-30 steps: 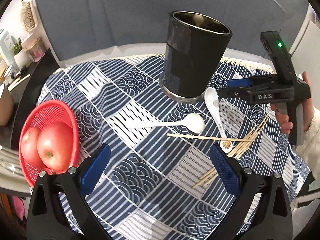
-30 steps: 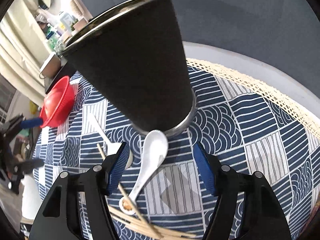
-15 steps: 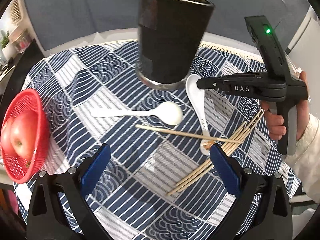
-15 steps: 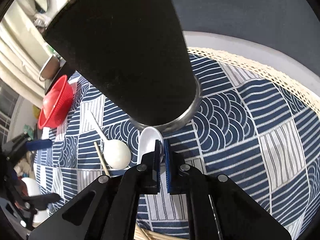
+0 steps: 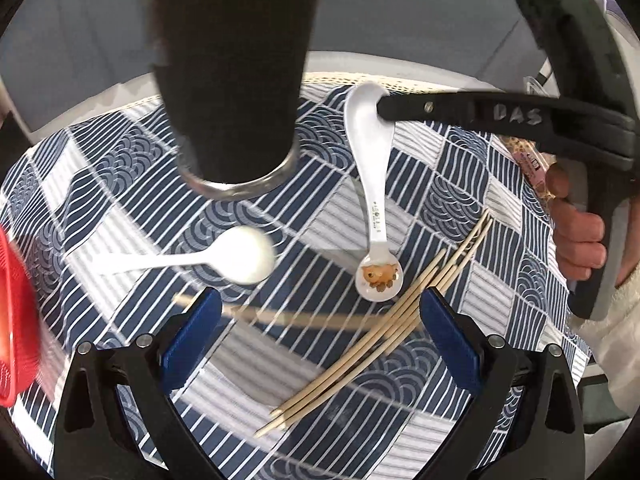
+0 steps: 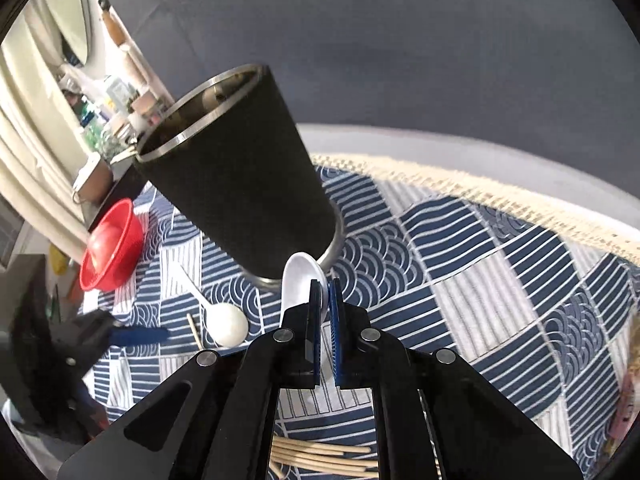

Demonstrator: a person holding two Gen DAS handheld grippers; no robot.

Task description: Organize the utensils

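A tall black metal cup [image 5: 232,80] [image 6: 236,184] stands on the blue patterned tablecloth [image 5: 440,200]. My right gripper [image 6: 325,292] [image 5: 384,106] is shut on the bowl of a white ceramic spoon [image 5: 370,176] [image 6: 298,280], lifted beside the cup; its handle end has an orange figure. A second white spoon [image 5: 236,254] [image 6: 226,322] lies on the cloth. Several wooden chopsticks [image 5: 380,332] [image 6: 320,456] lie near my left gripper [image 5: 320,328], which is open and empty above them.
A red basket [image 6: 110,244] with apples sits at the table's left edge, partly seen in the left wrist view [image 5: 14,320]. The cloth's lace edge [image 6: 500,196] and a grey wall lie behind. Cluttered shelves stand at far left.
My right gripper closed on the ceramic spoon's bowl and lifted it clear of the cloth. My left gripper moved forward and right, closer to the chopsticks and cup.
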